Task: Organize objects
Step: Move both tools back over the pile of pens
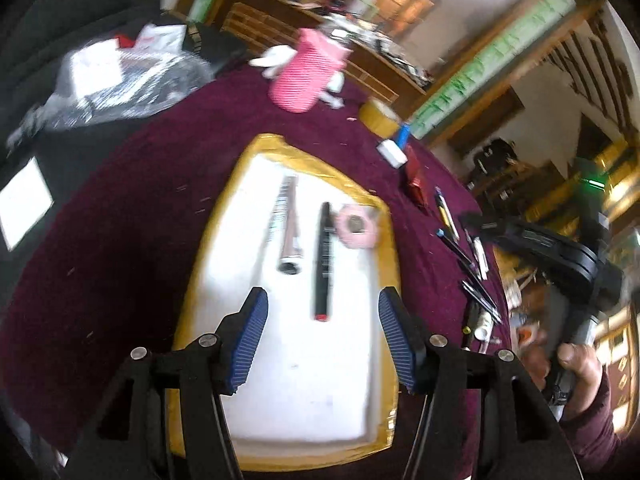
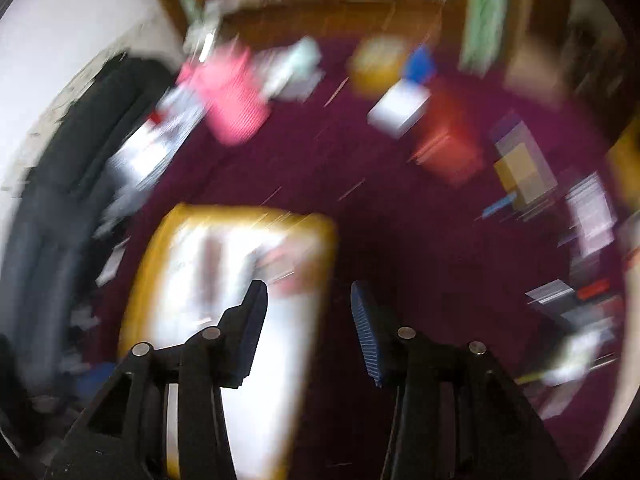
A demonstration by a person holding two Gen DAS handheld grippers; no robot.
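Note:
A white tray with a yellow rim (image 1: 288, 380) lies on the maroon cloth. On it rest a black marker with a red tip (image 1: 323, 260), a grey pen-like tube (image 1: 289, 224) and a pink tape roll (image 1: 357, 226). My left gripper (image 1: 324, 300) hovers open above the tray's near half, nothing between its blue pads. The right gripper (image 1: 476, 220) shows at the right edge of the left wrist view, held by a hand (image 1: 576, 364), above a row of pens (image 1: 472, 264). In the blurred right wrist view the right gripper (image 2: 308, 292) stands open and empty over the tray's right edge (image 2: 316, 240).
A pink ribbed holder (image 1: 306, 74) stands at the cloth's far side, with a yellow tape roll (image 1: 380, 116), a white box (image 1: 392, 152) and a red box (image 1: 414, 178) to its right. Plastic bags (image 1: 120, 80) lie far left. Wooden furniture fills the background.

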